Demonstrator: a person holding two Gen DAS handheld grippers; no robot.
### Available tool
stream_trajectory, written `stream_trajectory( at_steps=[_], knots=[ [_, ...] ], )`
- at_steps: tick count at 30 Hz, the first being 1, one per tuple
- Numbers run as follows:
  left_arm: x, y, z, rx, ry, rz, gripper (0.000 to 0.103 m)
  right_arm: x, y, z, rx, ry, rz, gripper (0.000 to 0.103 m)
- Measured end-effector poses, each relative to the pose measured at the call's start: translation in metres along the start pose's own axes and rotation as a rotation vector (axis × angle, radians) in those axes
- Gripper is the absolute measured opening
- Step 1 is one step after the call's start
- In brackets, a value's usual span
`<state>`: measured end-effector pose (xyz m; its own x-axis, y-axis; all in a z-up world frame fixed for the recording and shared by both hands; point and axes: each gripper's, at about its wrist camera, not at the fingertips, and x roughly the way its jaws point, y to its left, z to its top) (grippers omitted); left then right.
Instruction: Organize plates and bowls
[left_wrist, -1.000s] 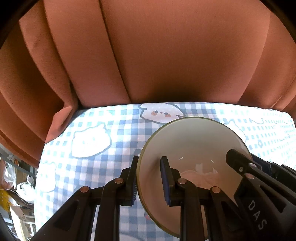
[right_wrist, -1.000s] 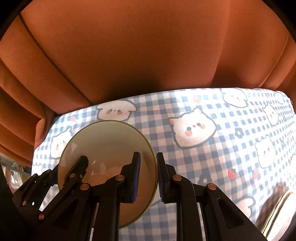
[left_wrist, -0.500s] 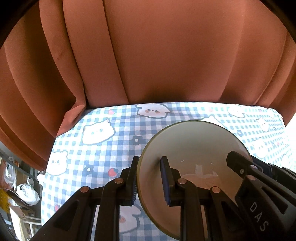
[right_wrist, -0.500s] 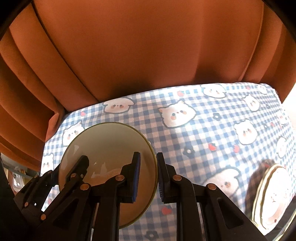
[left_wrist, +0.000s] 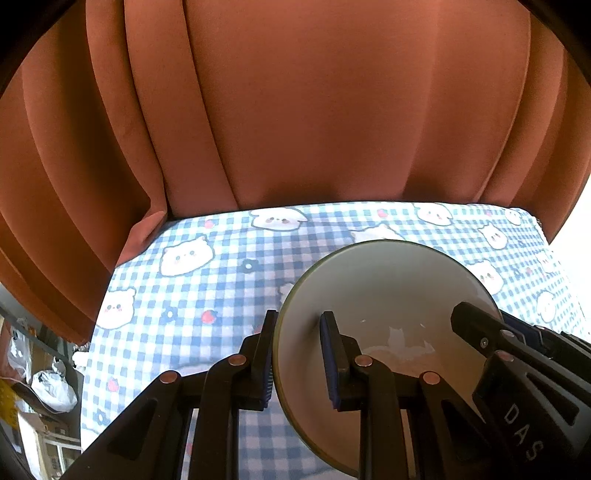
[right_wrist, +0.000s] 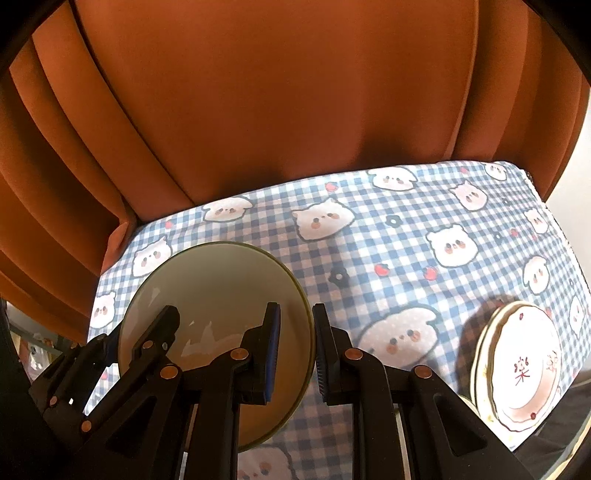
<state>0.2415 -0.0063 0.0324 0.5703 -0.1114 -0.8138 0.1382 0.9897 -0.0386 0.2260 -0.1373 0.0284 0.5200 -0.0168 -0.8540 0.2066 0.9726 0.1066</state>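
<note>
A pale cream bowl with an olive rim (left_wrist: 388, 295) is held off the table by both grippers. My left gripper (left_wrist: 299, 360) is shut on the bowl's left rim, one finger inside and one outside. My right gripper (right_wrist: 295, 352) is shut on the same bowl's (right_wrist: 214, 288) right rim. Each gripper shows in the other's view, the right one (left_wrist: 517, 354) at the bowl's far side and the left one (right_wrist: 122, 354) likewise. A stack of white plates with red marks (right_wrist: 517, 365) lies at the table's right edge in the right wrist view.
The table has a blue checked cloth with white bear faces (left_wrist: 221, 280), also seen in the right wrist view (right_wrist: 388, 258). An orange curtain (left_wrist: 314, 110) hangs behind the table's far edge. Clutter and bags (left_wrist: 48, 387) lie beyond the left edge.
Both grippers and the bowl have pulled back and up from the curtain, so more of the cloth shows. The plate stack has come further into the right wrist view.
</note>
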Motion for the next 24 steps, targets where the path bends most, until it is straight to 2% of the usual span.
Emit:
stream_trajectory(
  at_steps=[8,18,24],
  knots=[
    [-0.017,-0.026,-0.016,-0.018,0.027,0.02,0.02,-0.02,-0.032,-0.023,-0.032,0.018,0.039,0.021],
    [-0.026,-0.08,-0.035,-0.032,0.063,0.028,0.02,-0.029,-0.085,-0.04,-0.068,0.05,0.054,0.021],
    [-0.033,-0.108,-0.045,-0.035,0.043,0.059,0.02,-0.031,-0.115,-0.052,-0.087,0.053,0.078,0.021]
  ],
)
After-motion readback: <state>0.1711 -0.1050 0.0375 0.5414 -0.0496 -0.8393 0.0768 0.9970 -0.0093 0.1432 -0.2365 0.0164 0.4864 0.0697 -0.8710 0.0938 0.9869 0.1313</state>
